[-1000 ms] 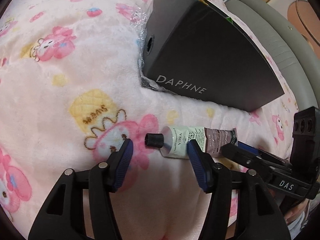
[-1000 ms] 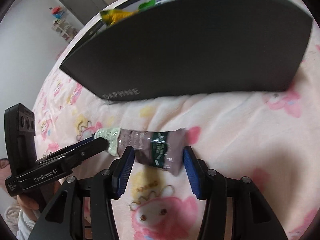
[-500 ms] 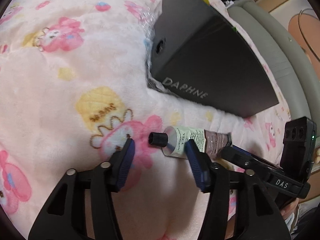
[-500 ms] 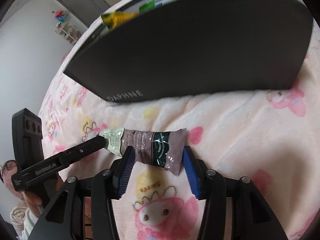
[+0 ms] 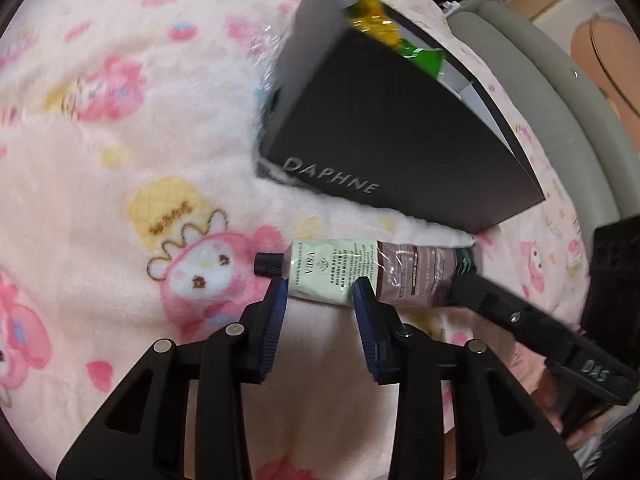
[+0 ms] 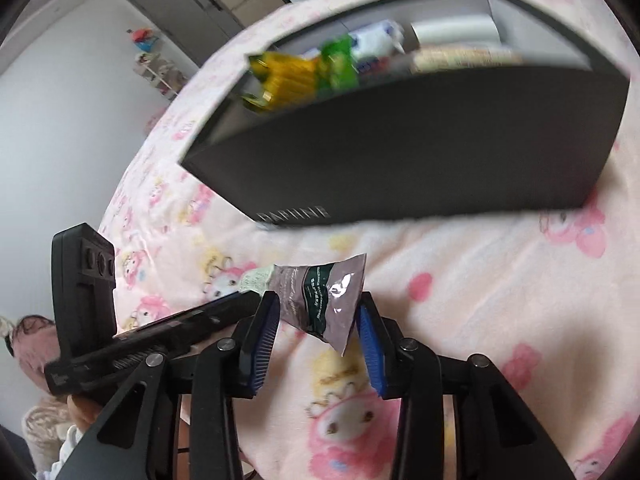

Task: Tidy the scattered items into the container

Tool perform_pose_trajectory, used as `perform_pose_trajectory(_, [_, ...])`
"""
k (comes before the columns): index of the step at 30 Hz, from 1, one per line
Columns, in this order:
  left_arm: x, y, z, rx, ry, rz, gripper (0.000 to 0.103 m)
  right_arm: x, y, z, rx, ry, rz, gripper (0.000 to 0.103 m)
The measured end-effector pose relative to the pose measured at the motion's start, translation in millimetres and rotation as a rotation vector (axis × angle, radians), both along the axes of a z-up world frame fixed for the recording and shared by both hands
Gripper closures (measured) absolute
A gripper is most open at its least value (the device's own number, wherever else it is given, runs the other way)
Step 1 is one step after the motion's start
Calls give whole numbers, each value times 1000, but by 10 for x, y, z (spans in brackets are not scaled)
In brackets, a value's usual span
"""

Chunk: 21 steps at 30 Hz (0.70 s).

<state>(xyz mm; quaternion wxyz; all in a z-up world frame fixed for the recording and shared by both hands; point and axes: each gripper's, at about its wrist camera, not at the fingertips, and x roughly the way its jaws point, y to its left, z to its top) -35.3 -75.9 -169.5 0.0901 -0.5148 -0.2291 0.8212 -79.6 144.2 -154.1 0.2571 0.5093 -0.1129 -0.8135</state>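
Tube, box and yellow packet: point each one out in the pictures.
tube (image 5: 336, 276): left wrist view, on its pale green label near the cap.
box (image 6: 420, 148): right wrist view, on its dark front wall.
yellow packet (image 6: 286, 78): right wrist view, on its crinkled middle.

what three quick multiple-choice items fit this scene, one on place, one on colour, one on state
1. Where is the tube?
A. inside the box
B. outside the box, in front of its lettered side
C. on top of the box

2. What colour is the tube's cap?
A. white
B. black
C. red

3. How is the top of the box?
A. taped shut
B. covered by a lid
C. open

Answers:
1 B: the tube sits below the lettered wall in both views.
2 B: the small cap at the pale end is black.
3 C: packets show over the rim in the right wrist view.
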Motion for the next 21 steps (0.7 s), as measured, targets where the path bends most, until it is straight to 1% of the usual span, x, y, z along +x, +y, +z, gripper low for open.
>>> perform_pose_trajectory(2, [0,-15,-2,-4,-6,6,69,6,-34,38,24,21,2,67])
perform_pose_trajectory(4, [11,-62,-8,-11,-16,21,69,-4,32,-18,15,-4,-8,67])
perform_pose_trajectory(6, [38,-142,9,-25,-14,43,65,-11,103,-74,29,-20,-21,67])
perform_pose_trajectory(8, [64,-232,29,-40,-6,71,56,-27,188,-118,49,-36,-30,67])
perform_pose_trajectory(10, [33,-323,22,-40,-16,96,52,-48,227,-166,36,-53,-31,67])
perform_pose_trajectory(11, [4,-358,7,-39,-26,99,47,-54,225,-185,34,-57,-30,65])
perform_pose_trajectory(14, [-112,-257,-100,-59,-43,81,46,-61,196,-239,40,-60,-23,57])
perform_pose_trajectory(17, [-186,-173,-142,-67,-44,56,47,-63,188,-340,35,-82,-13,57])
perform_pose_trajectory(18, [-193,-135,-129,-69,-39,47,50,-56,200,-363,31,-82,-16,57])
perform_pose_trajectory(19, [-196,-98,-108,-69,-33,39,61,-51,220,-361,25,-77,-20,57])
perform_pose_trajectory(20, [-198,-61,-87,-70,-26,30,65,-50,253,-337,15,-69,-27,57])
perform_pose_trajectory(21, [-195,-24,-61,-79,-14,29,65,-49,293,-306,4,-60,-37,57])
